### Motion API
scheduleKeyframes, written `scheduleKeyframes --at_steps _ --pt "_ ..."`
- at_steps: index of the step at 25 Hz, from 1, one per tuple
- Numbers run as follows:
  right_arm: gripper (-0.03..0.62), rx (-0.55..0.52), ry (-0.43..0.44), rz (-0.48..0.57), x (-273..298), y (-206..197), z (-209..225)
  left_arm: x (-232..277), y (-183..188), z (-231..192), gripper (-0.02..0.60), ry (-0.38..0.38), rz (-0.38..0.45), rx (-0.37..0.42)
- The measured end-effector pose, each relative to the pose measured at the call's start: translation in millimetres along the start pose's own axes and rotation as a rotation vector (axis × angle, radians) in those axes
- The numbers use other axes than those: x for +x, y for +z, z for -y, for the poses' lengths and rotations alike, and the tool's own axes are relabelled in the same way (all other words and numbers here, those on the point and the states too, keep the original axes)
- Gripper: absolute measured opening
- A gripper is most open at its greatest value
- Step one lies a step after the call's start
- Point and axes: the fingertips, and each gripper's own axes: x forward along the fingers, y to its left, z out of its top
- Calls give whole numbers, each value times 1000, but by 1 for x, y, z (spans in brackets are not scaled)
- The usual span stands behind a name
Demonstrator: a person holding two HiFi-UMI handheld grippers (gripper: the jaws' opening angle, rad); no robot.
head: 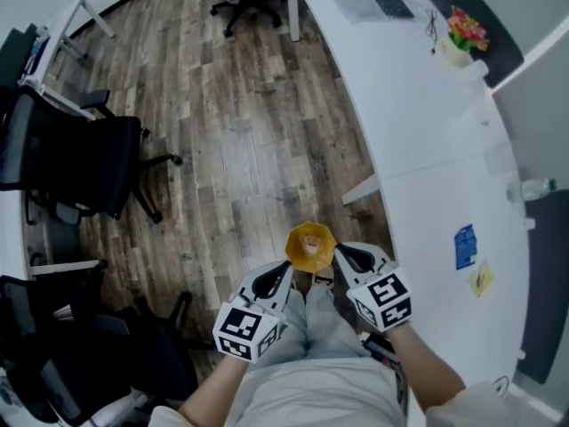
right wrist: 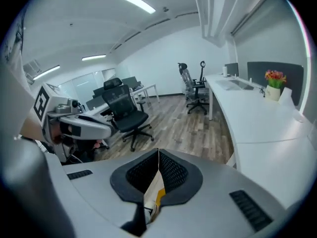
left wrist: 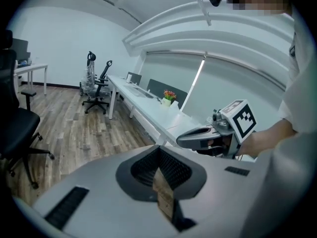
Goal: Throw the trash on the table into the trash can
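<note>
My right gripper [right wrist: 158, 158] has its jaws pressed together on a white and yellow scrap [right wrist: 153, 195] of paper. Near, on the left, my left gripper [right wrist: 74, 124] shows its marker cube. Farther off a black office chair [right wrist: 126, 114] stands on the wood floor [right wrist: 183, 125]. A long white desk [right wrist: 267, 128] with potted flowers [right wrist: 274, 83] runs along the right.

Rig appearance
Grey left gripper [head: 290, 274], right gripper [head: 340, 253]; black ribbed pads [left wrist: 167, 168], black-and-white marker cubes [head: 242, 332]; white top [head: 311, 397], pale trousers [head: 313, 327].
</note>
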Motion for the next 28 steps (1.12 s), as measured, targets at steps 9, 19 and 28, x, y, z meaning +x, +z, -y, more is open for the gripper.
scheduleKeyframes --at_steps 9,19,28 --pt "34 -29 -17 103 -66 63 -22 -31 53 22 2 35 42 23" --pt "34 6 -41 179 -96 92 -20 -33 85 43 1 -15 76 106" --pt "32 31 -44 191 -103 91 -19 -30 91 48 2 -33 89 58"
